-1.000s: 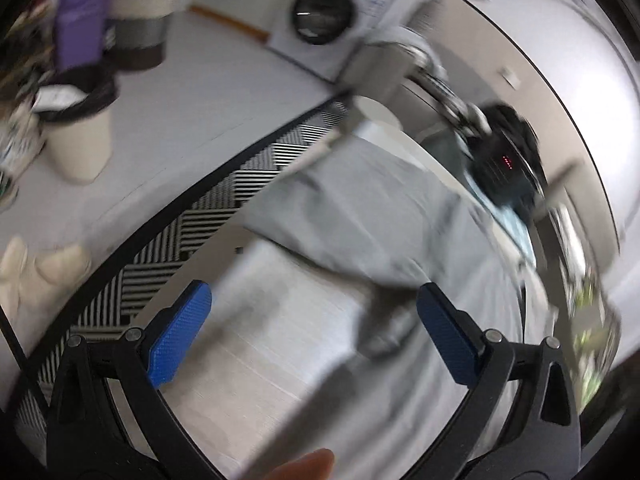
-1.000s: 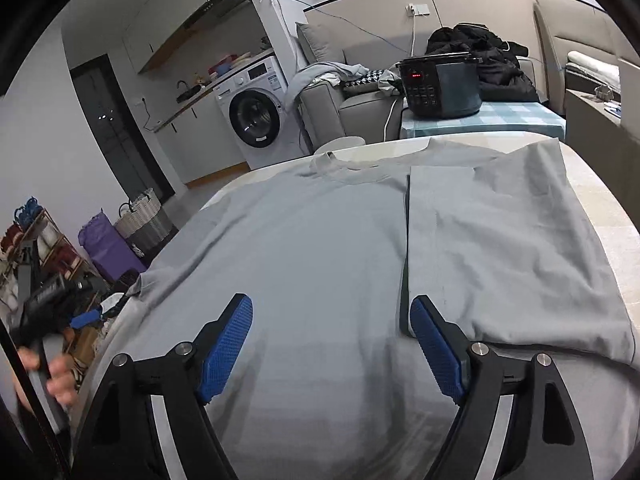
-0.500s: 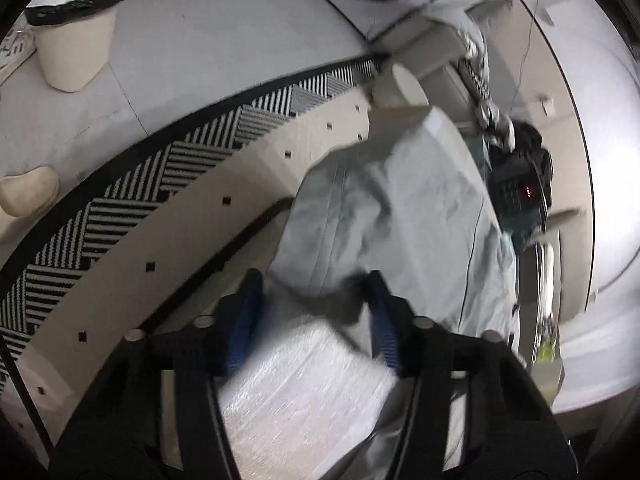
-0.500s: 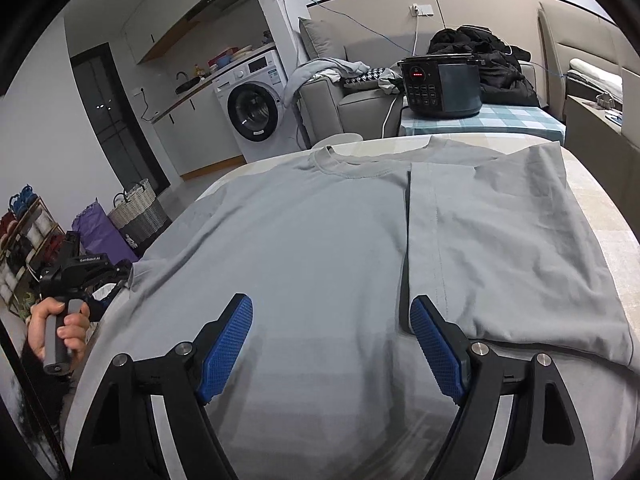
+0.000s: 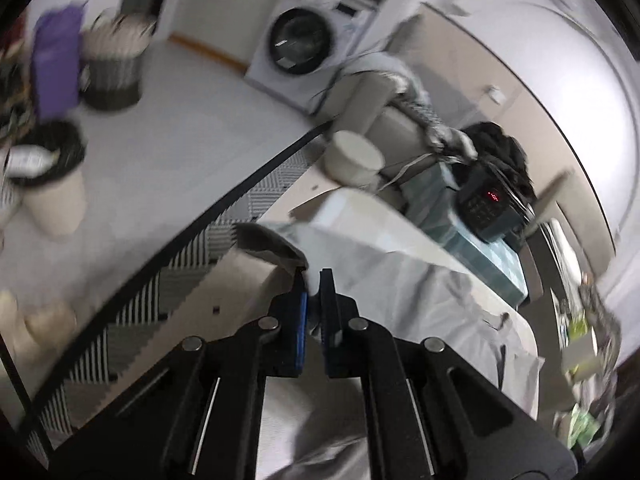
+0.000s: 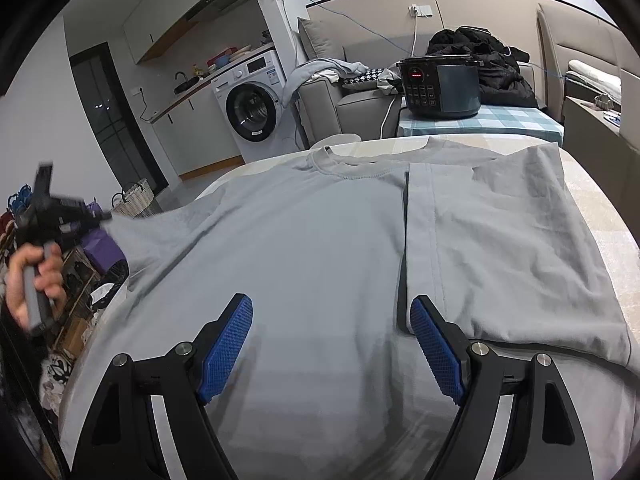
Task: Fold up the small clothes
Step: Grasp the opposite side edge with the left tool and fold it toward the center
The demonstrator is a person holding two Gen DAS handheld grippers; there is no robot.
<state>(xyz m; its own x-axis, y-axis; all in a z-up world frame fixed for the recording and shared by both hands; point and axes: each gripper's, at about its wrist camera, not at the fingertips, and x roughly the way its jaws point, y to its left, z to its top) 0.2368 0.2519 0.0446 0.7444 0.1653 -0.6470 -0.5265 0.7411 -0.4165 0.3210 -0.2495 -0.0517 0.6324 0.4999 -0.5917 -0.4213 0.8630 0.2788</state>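
Observation:
A light grey T-shirt (image 6: 304, 240) lies flat on the table, collar at the far side. Its right part (image 6: 512, 248) is folded over onto the body. My right gripper (image 6: 332, 340) is open and empty, low over the shirt near its hem. My left gripper (image 5: 313, 280) is shut on the shirt's left sleeve (image 5: 276, 244) and holds it lifted at the table's left edge. In the right wrist view the left gripper (image 6: 96, 216) pulls the sleeve (image 6: 160, 232) up and out to the left.
A black cooker (image 6: 440, 84) stands on a checked cloth behind the table. A sofa (image 6: 344, 92) with clothes and a washing machine (image 6: 252, 104) lie beyond. Baskets and a bin (image 5: 52, 184) stand on the floor left. A striped rug (image 5: 180, 276) lies beside the table.
My left gripper has shut on the left sleeve and lifted it away from the table's left edge. My right gripper has stayed open in place.

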